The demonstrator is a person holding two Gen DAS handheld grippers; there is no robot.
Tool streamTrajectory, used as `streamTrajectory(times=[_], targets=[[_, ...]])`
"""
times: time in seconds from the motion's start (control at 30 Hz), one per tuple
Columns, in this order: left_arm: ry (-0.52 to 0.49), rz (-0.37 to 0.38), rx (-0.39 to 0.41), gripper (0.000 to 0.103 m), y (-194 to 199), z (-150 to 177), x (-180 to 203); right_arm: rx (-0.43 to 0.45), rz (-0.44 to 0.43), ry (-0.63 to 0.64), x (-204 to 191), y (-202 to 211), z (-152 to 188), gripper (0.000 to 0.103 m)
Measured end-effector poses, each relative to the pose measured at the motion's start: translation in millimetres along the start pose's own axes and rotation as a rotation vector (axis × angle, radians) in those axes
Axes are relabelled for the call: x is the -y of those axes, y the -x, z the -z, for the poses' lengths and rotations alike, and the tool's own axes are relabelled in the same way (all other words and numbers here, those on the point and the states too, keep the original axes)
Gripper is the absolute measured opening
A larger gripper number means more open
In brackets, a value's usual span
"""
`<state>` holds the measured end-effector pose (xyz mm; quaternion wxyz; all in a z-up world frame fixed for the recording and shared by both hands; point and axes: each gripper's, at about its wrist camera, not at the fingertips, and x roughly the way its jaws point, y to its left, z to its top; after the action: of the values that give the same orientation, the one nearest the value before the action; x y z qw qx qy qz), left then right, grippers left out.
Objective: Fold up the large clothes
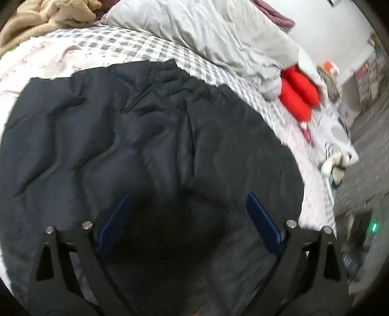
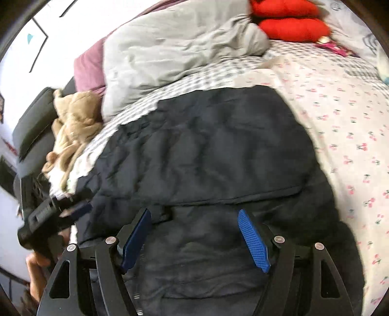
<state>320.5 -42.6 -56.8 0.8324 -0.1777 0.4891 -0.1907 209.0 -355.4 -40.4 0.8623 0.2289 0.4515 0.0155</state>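
A large dark navy quilted jacket (image 1: 150, 126) lies spread on the bed, filling most of both views; it also shows in the right wrist view (image 2: 206, 150). My left gripper (image 1: 189, 201) hovers just above the jacket, its blue-padded jaws wide open and empty. My right gripper (image 2: 194, 214) is also open and empty, close over a folded edge seam of the jacket (image 2: 231, 197). The left gripper's body (image 2: 48, 218) shows at the left of the right wrist view, at the jacket's left edge.
The bed has a floral sheet (image 2: 340, 121) and a grey checked sheet (image 1: 136, 48). A grey duvet (image 1: 218, 31), a beige garment (image 1: 48, 19) and red cushions (image 1: 299, 94) lie at the far side. The bed edge and floor (image 1: 364, 150) are to the right.
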Motion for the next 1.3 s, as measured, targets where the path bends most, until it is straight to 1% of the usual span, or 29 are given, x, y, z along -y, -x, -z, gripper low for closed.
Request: streamTrajectory(times=[0.03, 0.07, 0.1, 0.13, 0.17, 0.2, 0.23, 0.3, 0.37, 0.43, 0.47, 0.5, 0.53, 0.6, 0.63, 0.7, 0.8, 0.83, 0.87, 0.93, 0.97, 1.0, 1.03, 1.07, 1.1, 1.13, 1.2, 1.3], targets=[[0.020, 0.004, -0.003, 0.086, -9, -4, -1, 0.002, 0.013, -0.011, 6, -1, -2, 0.076], [0.041, 0.002, -0.010, 0.075, -18, -7, -3, 0.006, 0.024, -0.031, 15, -2, -4, 0.076], [0.059, -0.010, -0.019, 0.062, -27, -8, -5, 0.012, 0.024, -0.053, 22, -2, -5, 0.076], [0.068, -0.025, -0.025, 0.054, -36, -10, -7, 0.018, 0.020, -0.074, 29, -3, -6, 0.076], [0.069, -0.027, -0.023, 0.032, -39, -10, -6, 0.027, 0.023, -0.097, 36, -3, -8, 0.076], [0.070, -0.011, -0.022, 0.009, -39, -9, -6, 0.035, 0.026, -0.112, 41, -3, -9, 0.075], [0.078, 0.026, -0.016, 0.009, -35, -7, -4, 0.046, 0.031, -0.127, 50, 1, -9, 0.075], [0.067, 0.059, 0.021, 0.008, -15, 0, 3, 0.078, 0.053, -0.138, 59, 10, -12, 0.075], [0.056, 0.067, 0.035, 0.008, 3, 8, 8, 0.117, 0.071, -0.134, 63, 15, -16, 0.075], [0.073, 0.055, 0.022, 0.008, 15, 21, 6, 0.142, 0.080, -0.129, 65, 18, -19, 0.075], [0.084, 0.042, 0.011, 0.008, 15, 24, 3, 0.149, 0.083, -0.124, 65, 16, -20, 0.075], [0.091, 0.016, -0.006, 0.008, 13, 28, 0, 0.150, 0.090, -0.120, 64, 13, -21, 0.076], [0.083, -0.033, -0.019, 0.008, 7, 30, -4, 0.148, 0.097, -0.115, 62, 9, -21, 0.075], [0.058, -0.117, -0.039, 0.011, -4, 33, -10, 0.138, 0.120, -0.087, 57, -4, -20, 0.075], [0.047, -0.142, -0.051, 0.012, -11, 36, -15, 0.134, 0.134, -0.071, 55, -10, -20, 0.075], [0.041, -0.164, -0.061, 0.016, -18, 43, -21, 0.108, 0.173, -0.031, 53, -27, -18, 0.075], [0.004, -0.191, -0.048, 0.016, -22, 49, -21, 0.036, 0.245, -0.014, 63, -52, -10, 0.075], [-0.010, -0.200, -0.050, 0.017, -24, 49, -19, 0.009, 0.236, -0.035, 69, -60, -7, 0.076], [-0.022, -0.207, -0.052, 0.018, -24, 49, -18, 0.013, 0.219, -0.050, 73, -60, -5, 0.076], [-0.040, -0.221, -0.057, 0.024, -21, 47, -14, 0.018, 0.207, -0.063, 77, -55, -6, 0.076], [-0.045, -0.223, -0.058, 0.035, -18, 47, -13, 0.013, 0.209, -0.065, 76, -51, -7, 0.076], [-0.053, -0.228, -0.060, 0.054, -13, 48, -10, 0.017, 0.211, -0.067, 75, -46, -7, 0.076], [-0.057, -0.230, -0.057, 0.063, -8, 50, -9, 0.023, 0.207, -0.070, 75, -41, -8, 0.076], [-0.064, -0.235, -0.043, 0.077, 1, 53, -7, 0.032, 0.195, -0.078, 75, -34, -8, 0.076], [-0.071, -0.241, -0.030, 0.083, 10, 55, -5, 0.037, 0.182, -0.087, 75, -28, -8, 0.076], [-0.074, -0.244, -0.030, 0.084, 15, 56, -3, 0.045, 0.167, -0.101, 75, -21, -8, 0.076], [-0.069, -0.239, -0.060, 0.084, 30, 61, -3, 0.059, 0.140, -0.117, 74, -8, -10, 0.076], [-0.055, -0.223, -0.086, 0.085, 51, 70, -6, 0.072, 0.120, -0.088, 67, 12, -8, 0.076]])
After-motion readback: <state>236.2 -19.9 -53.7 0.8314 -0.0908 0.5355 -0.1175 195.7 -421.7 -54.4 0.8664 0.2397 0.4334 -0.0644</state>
